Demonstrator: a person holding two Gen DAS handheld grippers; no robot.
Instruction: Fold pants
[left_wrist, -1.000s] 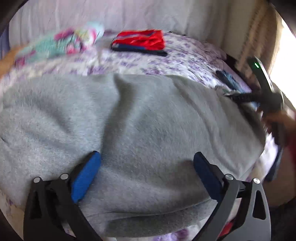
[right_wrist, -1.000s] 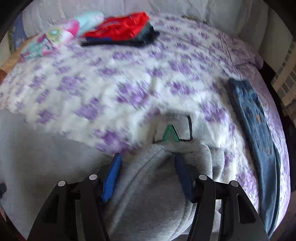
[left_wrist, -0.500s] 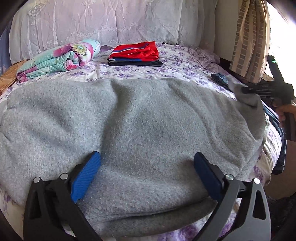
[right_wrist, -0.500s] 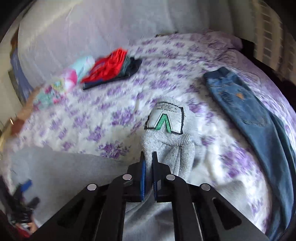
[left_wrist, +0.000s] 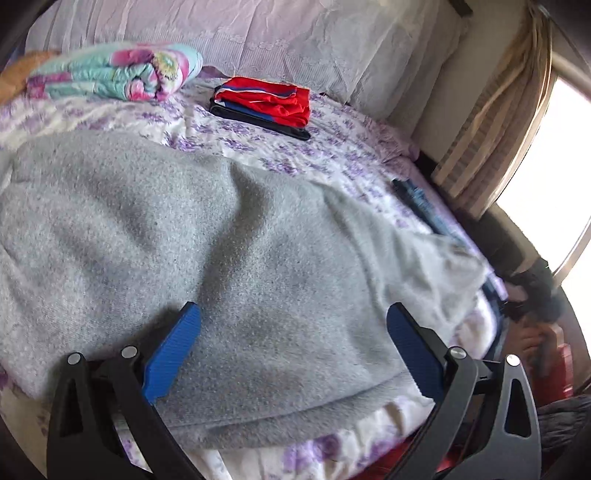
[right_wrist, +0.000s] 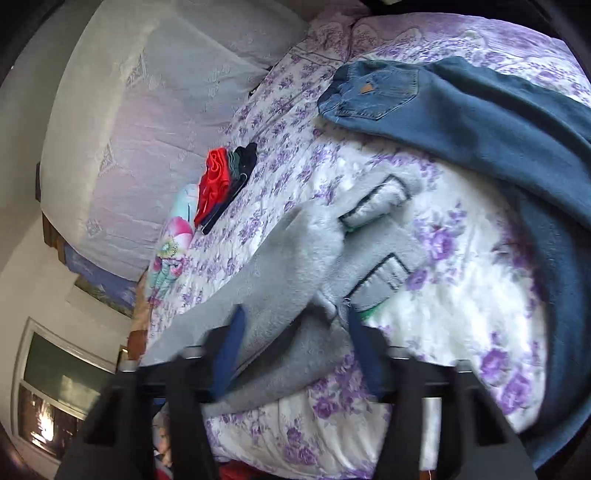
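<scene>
The grey pants (left_wrist: 229, 258) lie lengthwise across the bed (left_wrist: 332, 147), cuffs directly ahead of the right claw (right_wrist: 291, 343), whose jaws have just opened and released them, while the left claw (left_wrist: 291, 350) gapes empty over the other end.

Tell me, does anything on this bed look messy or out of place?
Mostly the grey pants: they lie spread and rumpled over the bedspread, with the cuffed end bunched up. The jeans lie unfolded too, trailing off the bed's edge. The red and dark clothes sit in a neat stack.
</scene>
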